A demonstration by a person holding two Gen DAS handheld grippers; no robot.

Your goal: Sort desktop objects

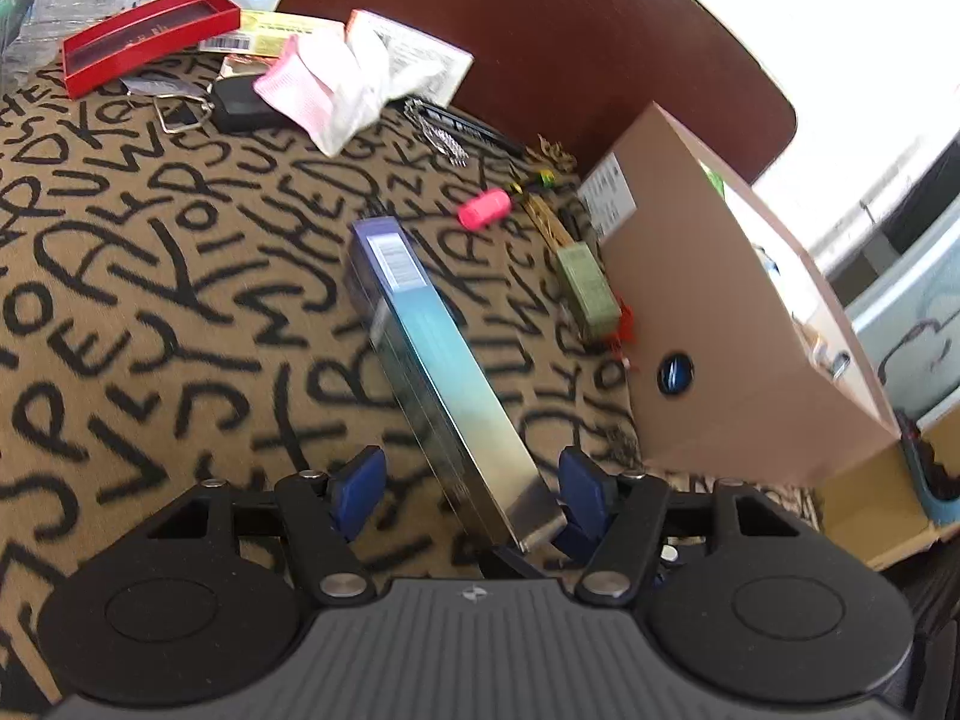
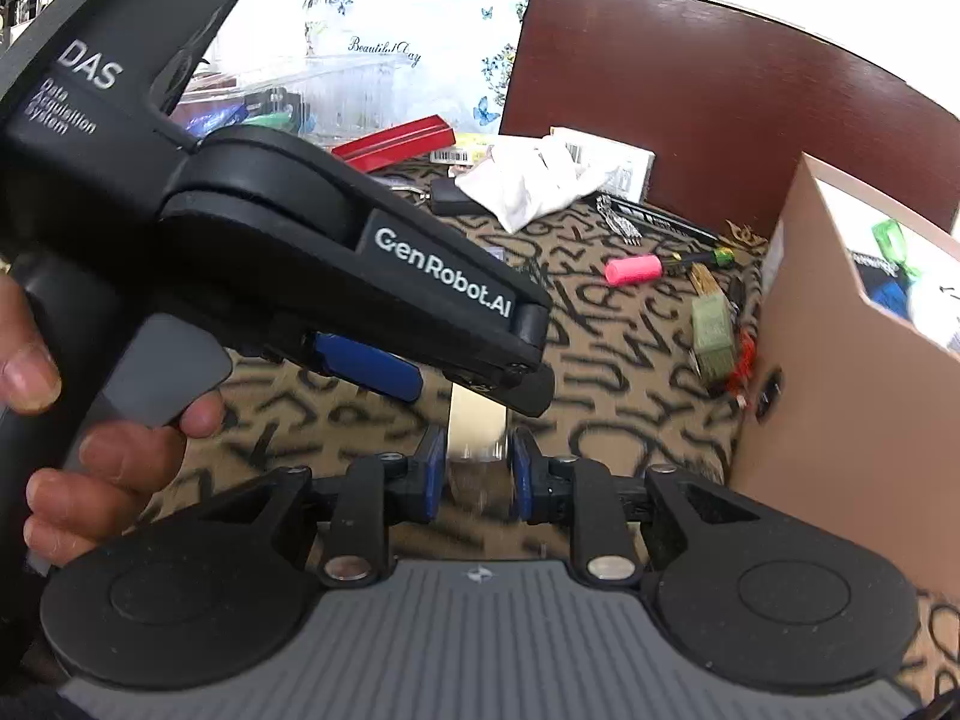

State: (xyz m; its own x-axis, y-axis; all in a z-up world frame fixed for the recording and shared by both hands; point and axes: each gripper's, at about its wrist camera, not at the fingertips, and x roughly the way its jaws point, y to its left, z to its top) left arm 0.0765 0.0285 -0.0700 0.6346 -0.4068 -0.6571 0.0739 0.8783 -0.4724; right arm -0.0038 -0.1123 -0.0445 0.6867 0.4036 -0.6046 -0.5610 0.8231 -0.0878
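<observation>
Where the tan cloth with black letters (image 1: 150, 300) lies: one long thin blue-and-silver box (image 1: 432, 348), tilted. Clenched at its shiny near end by the right gripper (image 2: 477, 450). Also between the two blue pads (image 1: 360, 489) of the left gripper (image 1: 471, 480), spread wide, not squeezed. Further off on the cloth: one pink tube (image 1: 483, 208), one small green box (image 1: 588, 285), one red tray (image 1: 144, 36). Beside these, one big brown cardboard box (image 1: 720, 330).

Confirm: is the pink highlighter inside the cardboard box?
No. The pink highlighter lies on the letter-print tablecloth, outside the cardboard box and to its left.
</observation>
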